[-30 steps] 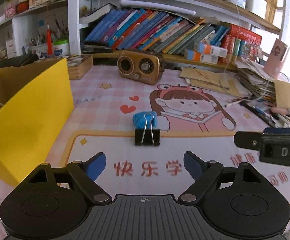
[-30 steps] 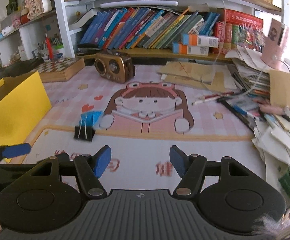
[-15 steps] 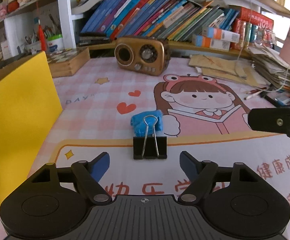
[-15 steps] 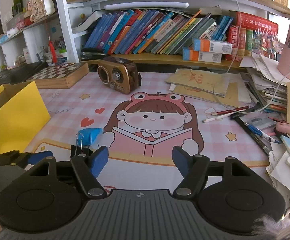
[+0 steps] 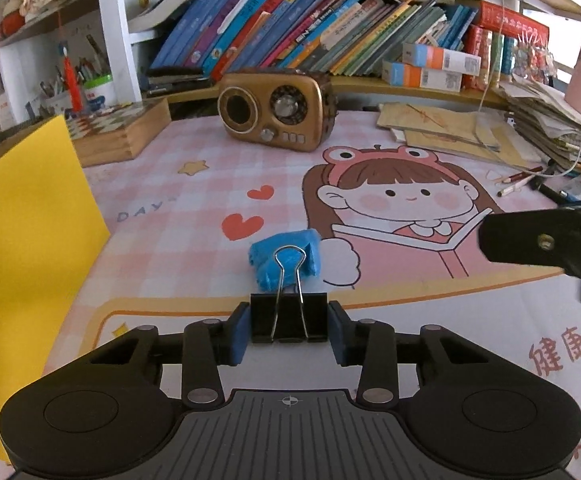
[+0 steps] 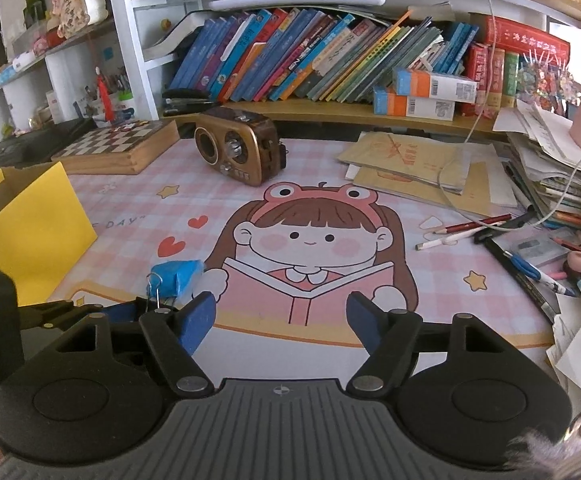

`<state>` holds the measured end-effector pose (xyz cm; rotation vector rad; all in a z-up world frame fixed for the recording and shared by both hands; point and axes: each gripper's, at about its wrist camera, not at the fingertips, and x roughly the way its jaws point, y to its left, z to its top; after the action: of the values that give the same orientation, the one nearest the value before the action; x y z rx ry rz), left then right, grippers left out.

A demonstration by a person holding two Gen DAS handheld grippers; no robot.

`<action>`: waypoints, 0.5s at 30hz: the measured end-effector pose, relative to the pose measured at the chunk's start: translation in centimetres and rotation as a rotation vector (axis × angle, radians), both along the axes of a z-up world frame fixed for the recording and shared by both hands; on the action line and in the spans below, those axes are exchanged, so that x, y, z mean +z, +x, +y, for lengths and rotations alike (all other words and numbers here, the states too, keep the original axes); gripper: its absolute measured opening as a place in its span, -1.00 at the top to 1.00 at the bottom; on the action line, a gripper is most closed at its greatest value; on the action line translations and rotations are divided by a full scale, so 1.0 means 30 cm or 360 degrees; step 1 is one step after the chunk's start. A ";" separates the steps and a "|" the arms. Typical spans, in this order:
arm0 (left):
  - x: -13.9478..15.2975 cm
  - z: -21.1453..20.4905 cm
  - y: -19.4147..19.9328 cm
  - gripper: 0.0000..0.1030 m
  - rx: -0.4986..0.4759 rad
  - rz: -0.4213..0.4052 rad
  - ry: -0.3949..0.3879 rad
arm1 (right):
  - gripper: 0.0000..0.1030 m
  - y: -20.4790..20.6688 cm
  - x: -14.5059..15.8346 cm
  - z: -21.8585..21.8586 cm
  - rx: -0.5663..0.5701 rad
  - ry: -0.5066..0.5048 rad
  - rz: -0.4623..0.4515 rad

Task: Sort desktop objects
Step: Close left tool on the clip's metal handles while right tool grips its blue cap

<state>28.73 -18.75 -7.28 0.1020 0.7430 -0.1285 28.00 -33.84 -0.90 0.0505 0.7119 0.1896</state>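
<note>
1. Left wrist view: the left gripper (image 5: 289, 326) pinches a black binder clip (image 5: 289, 317) by its sides, low over the pink desk mat (image 5: 194, 216).
2. A blue crumpled lump (image 5: 286, 258) lies just beyond the clip.
3. Right wrist view: the right gripper (image 6: 280, 317) hovers with fingers spread, empty, beside a yellow box (image 6: 30, 216).

Left claw (image 5: 289, 330) clamped tight; right claw (image 6: 280, 318) parted, empty.
</note>
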 end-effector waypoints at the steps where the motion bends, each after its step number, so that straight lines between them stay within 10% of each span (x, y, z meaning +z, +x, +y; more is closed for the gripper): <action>1: 0.008 0.013 -0.009 0.26 0.0007 -0.0004 -0.0015 | -0.37 0.007 -0.002 0.005 0.0009 0.0003 0.0003; 15: 0.121 0.221 -0.248 0.26 0.0229 0.0015 -0.0145 | -0.45 0.143 -0.089 0.214 0.0341 -0.0035 0.0033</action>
<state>21.29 -12.12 -3.64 -0.0390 0.7502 -0.0257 32.29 -27.43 -3.56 -0.0450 0.7395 0.3866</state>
